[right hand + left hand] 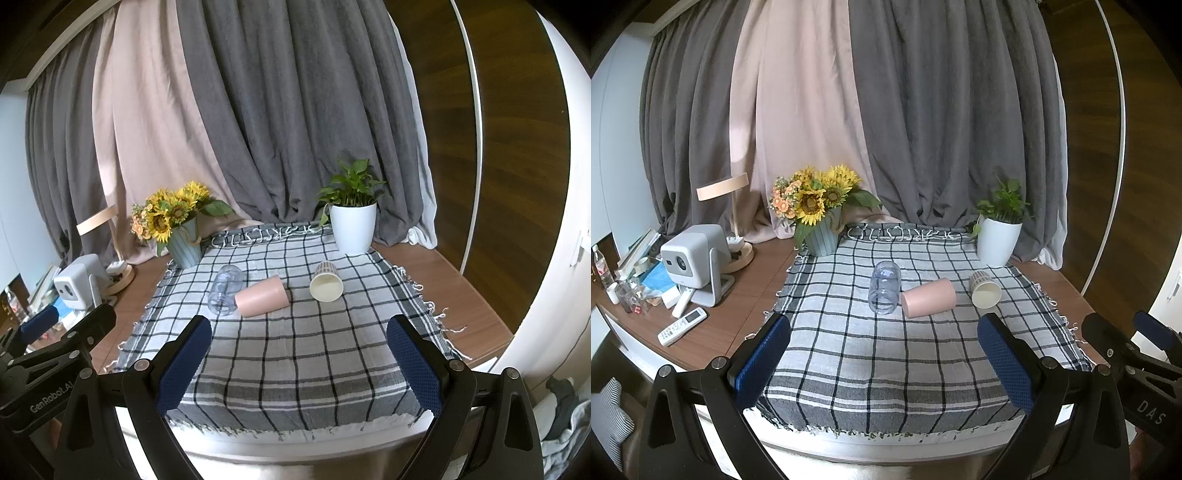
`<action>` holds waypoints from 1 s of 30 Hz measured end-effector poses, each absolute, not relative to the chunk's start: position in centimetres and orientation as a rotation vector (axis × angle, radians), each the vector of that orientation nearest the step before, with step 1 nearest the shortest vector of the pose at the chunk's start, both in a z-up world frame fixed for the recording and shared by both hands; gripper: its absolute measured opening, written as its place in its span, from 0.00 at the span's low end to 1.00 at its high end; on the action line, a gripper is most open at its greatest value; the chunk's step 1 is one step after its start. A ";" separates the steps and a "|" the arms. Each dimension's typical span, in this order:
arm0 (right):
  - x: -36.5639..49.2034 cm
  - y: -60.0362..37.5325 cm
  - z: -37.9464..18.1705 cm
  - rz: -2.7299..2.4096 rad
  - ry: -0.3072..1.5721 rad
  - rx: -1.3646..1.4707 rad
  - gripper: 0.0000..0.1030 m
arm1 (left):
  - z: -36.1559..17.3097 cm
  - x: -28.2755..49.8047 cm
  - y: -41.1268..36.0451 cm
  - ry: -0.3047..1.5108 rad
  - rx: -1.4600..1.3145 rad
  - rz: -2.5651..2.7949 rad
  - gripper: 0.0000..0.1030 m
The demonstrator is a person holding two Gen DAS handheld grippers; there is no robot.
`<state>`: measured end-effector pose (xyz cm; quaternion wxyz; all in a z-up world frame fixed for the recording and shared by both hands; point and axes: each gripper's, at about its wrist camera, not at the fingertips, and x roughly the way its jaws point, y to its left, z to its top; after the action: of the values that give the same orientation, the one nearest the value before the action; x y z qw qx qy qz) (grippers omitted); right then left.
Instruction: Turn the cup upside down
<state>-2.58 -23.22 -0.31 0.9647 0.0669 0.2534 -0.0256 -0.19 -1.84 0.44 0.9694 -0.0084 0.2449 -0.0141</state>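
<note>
Three cups lie on their sides on a checked cloth [871, 354]: a clear plastic cup [884, 287], a pink cup [929, 298] touching it, and a patterned paper cup [984, 289] with its mouth toward me. They also show in the right wrist view: the clear cup [225, 290], the pink cup [263, 296], the paper cup [326, 281]. My left gripper [884, 336] is open and empty, above the cloth's near half. My right gripper [299, 336] is open and empty, likewise short of the cups.
A sunflower pot [822, 236] stands at the cloth's back left and a white plant pot [997, 240] at the back right. A projector [692, 258], lamp, remote [681, 326] and small clutter sit on the wooden table at left. Curtains hang behind.
</note>
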 end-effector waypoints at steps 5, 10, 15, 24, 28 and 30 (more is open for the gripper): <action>-2.5 -23.4 -0.3 -0.052 0.513 0.136 0.93 | 0.5 -0.2 -1.9 0.494 -0.012 -0.025 1.00; -2.4 -23.3 -0.4 -0.052 0.513 0.137 0.93 | 0.6 0.2 -2.1 0.503 -0.019 -0.018 1.00; -2.1 -23.2 -0.9 -0.035 0.525 0.137 0.93 | 0.5 1.4 -3.2 0.519 -0.017 -0.004 1.00; 1.2 -24.9 -2.0 0.030 0.592 0.120 0.93 | -1.5 3.7 -4.4 0.584 -0.010 0.067 1.00; 3.9 -24.6 -3.0 0.049 0.649 0.115 0.93 | -2.8 5.9 -3.8 0.637 0.001 0.088 1.00; 5.4 -24.1 -3.6 0.067 0.673 0.120 0.93 | -3.6 7.5 -2.9 0.654 -0.005 0.097 1.00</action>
<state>5.45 -24.07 -3.60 0.9416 0.0587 0.3299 0.0330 7.53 -2.88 -3.57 0.9458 -0.0025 0.3212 0.0475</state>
